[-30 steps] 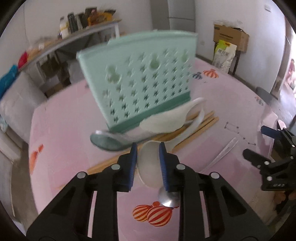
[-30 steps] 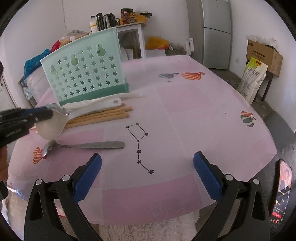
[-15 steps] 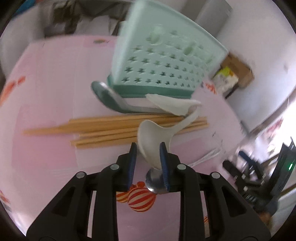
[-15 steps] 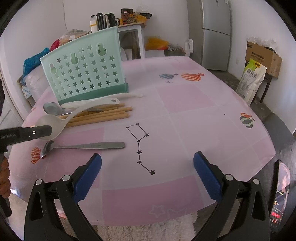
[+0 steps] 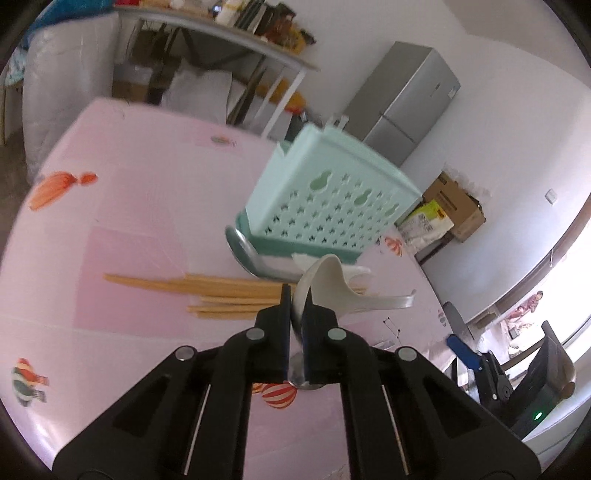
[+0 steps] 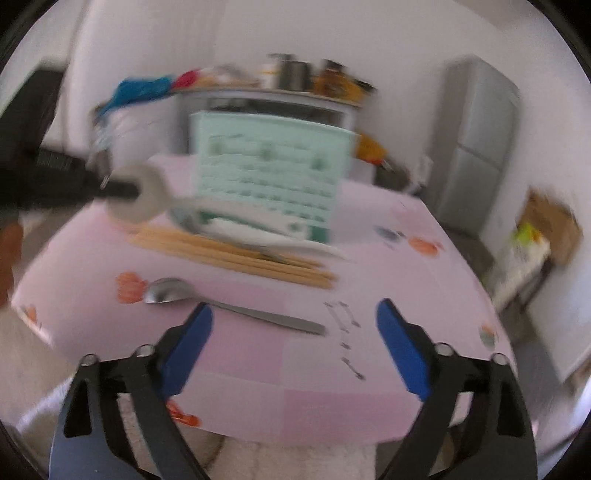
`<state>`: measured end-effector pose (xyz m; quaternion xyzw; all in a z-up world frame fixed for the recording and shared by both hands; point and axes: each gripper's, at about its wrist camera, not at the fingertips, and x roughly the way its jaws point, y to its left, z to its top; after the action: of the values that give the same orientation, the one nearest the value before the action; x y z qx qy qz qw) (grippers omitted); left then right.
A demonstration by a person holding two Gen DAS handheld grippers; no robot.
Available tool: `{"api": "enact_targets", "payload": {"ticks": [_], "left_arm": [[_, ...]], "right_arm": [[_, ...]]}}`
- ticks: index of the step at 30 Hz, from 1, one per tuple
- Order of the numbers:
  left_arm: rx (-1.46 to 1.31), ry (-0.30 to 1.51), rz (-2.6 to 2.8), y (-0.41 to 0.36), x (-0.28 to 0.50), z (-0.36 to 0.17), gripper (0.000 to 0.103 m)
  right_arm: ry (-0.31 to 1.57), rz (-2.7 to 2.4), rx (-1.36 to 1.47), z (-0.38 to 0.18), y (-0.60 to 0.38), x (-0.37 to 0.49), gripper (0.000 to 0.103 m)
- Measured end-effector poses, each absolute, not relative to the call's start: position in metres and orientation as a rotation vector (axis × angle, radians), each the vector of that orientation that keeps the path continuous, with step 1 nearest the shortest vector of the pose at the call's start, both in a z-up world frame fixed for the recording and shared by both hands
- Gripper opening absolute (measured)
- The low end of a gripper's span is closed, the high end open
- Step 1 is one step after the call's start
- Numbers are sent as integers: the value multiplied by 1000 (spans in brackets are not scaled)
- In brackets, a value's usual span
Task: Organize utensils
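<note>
My left gripper (image 5: 295, 325) is shut on the bowl of a white plastic spoon (image 5: 325, 284) and holds it above the pink table; it also shows in the right wrist view (image 6: 144, 195), lifted in front of the mint-green perforated utensil basket (image 6: 269, 173). The basket (image 5: 328, 203) stands upright at the table's far side. Wooden chopsticks (image 5: 207, 291) lie in front of it, with a metal ladle (image 5: 243, 254) and another white spoon (image 6: 269, 236) against its base. My right gripper (image 6: 291, 347) is open, just above a steel spoon (image 6: 221, 306) on the table.
The pink tablecloth (image 5: 122, 229) has balloon prints. A shelf with bottles (image 5: 258, 29), a grey fridge (image 5: 406, 107) and a cardboard box (image 5: 458, 206) stand beyond the table. The table's front edge (image 6: 295, 435) lies under my right gripper.
My left gripper has lifted the white spoon off the table and tilted it. My right gripper has swung left and forward, toward the steel spoon; its view is blurred.
</note>
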<state>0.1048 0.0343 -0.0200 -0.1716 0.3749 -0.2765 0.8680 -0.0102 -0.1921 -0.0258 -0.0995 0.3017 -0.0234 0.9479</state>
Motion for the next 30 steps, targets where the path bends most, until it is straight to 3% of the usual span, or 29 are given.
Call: {"api": "enact_targets", "payload": {"ticks": [4, 16, 23, 30], "left_arm": [[-364, 746, -563, 49, 100, -14, 4], [-420, 718, -544, 87, 98, -18, 4], [-437, 697, -522, 103, 98, -18, 4], [-446, 672, -504, 112, 97, -11, 4]], "right_arm": [[705, 33, -403, -41, -158, 9, 48], [823, 129, -852, -67, -109, 35, 8], [810, 116, -1023, -77, -94, 35, 7], [820, 145, -920, -65, -102, 40, 1]]}}
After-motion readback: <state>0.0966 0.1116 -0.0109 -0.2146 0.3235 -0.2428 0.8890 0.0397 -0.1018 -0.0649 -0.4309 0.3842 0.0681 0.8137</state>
